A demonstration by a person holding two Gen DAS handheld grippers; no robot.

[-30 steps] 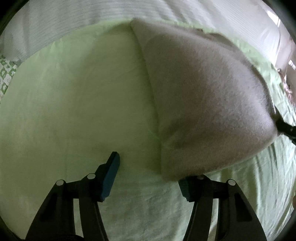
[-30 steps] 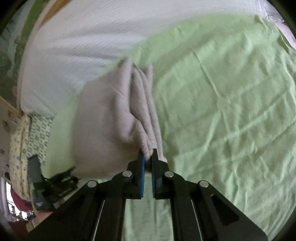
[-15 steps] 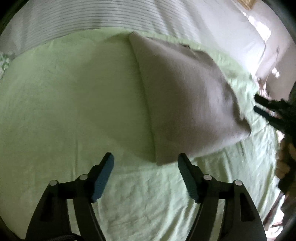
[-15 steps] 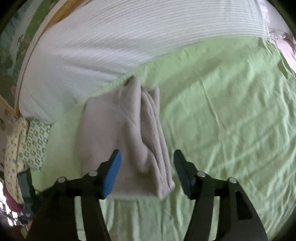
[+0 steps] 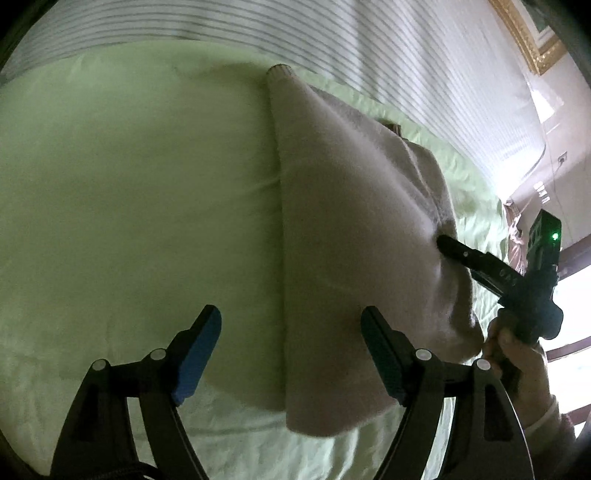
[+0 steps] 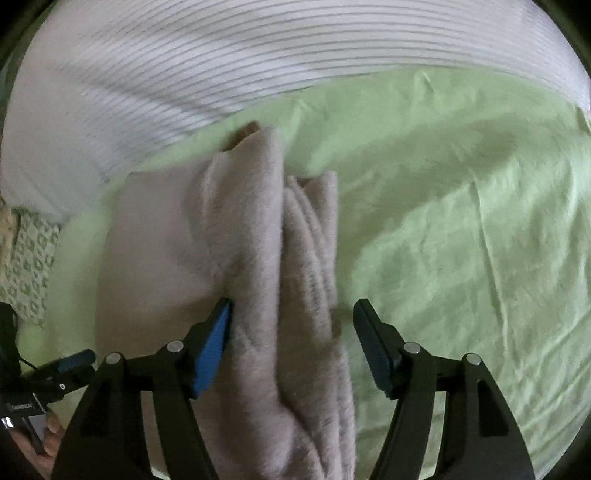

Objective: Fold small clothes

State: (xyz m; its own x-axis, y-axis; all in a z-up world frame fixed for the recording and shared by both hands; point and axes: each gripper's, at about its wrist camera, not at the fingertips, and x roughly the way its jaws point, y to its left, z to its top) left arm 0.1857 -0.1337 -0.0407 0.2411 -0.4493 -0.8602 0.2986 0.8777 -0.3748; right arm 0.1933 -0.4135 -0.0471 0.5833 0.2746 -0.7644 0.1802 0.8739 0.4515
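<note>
Folded beige fleece garment [image 5: 354, 236] lay on the pale green bed sheet [image 5: 129, 192], near the white striped bedding [image 5: 332, 33]. At left, the left tongs [image 5: 291, 354] stood wide open and held nothing, straddling the garment's long folded edge at its near corner. At right, the right tongs [image 6: 291, 332] were likewise spread wide and empty, their blue-padded fingers [image 6: 212, 354] flanking the stacked layers along the garment's right side. Judged from the compact rectangle and stacked layers, the folding appeared largely complete; only a final tidying or setting aside seemed left.
</note>
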